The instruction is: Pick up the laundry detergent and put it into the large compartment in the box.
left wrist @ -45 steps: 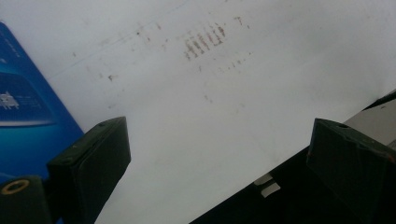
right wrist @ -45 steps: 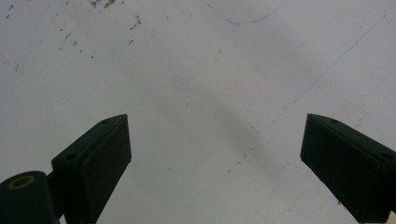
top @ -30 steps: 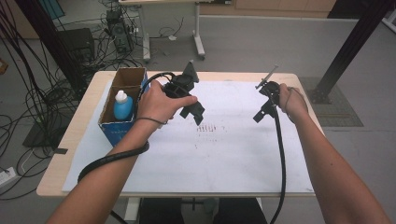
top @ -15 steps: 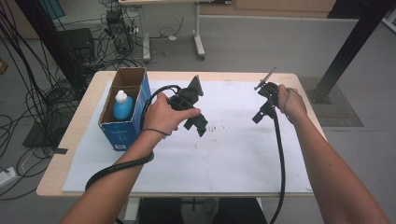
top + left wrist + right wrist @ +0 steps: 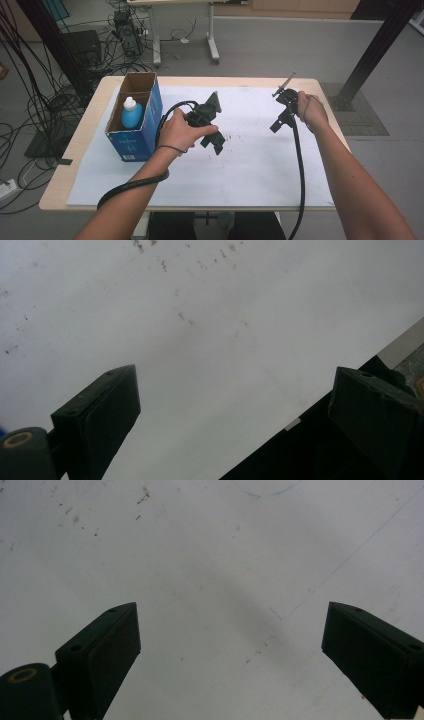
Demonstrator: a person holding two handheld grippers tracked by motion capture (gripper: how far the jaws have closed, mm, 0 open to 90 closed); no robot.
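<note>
Left gripper (image 5: 216,145) and right gripper (image 5: 278,124) both hover empty, jaws spread, over the white sheet (image 5: 250,170); likely target, the blue bottle (image 5: 131,114) upright in the cardboard box (image 5: 145,131), looks light, slick plastic, so grab mid-body.

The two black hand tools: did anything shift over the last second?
The left gripper slid away from the blue box, toward the middle of the white sheet, jaws open and empty. The right gripper, box and bottle stayed put.
</note>
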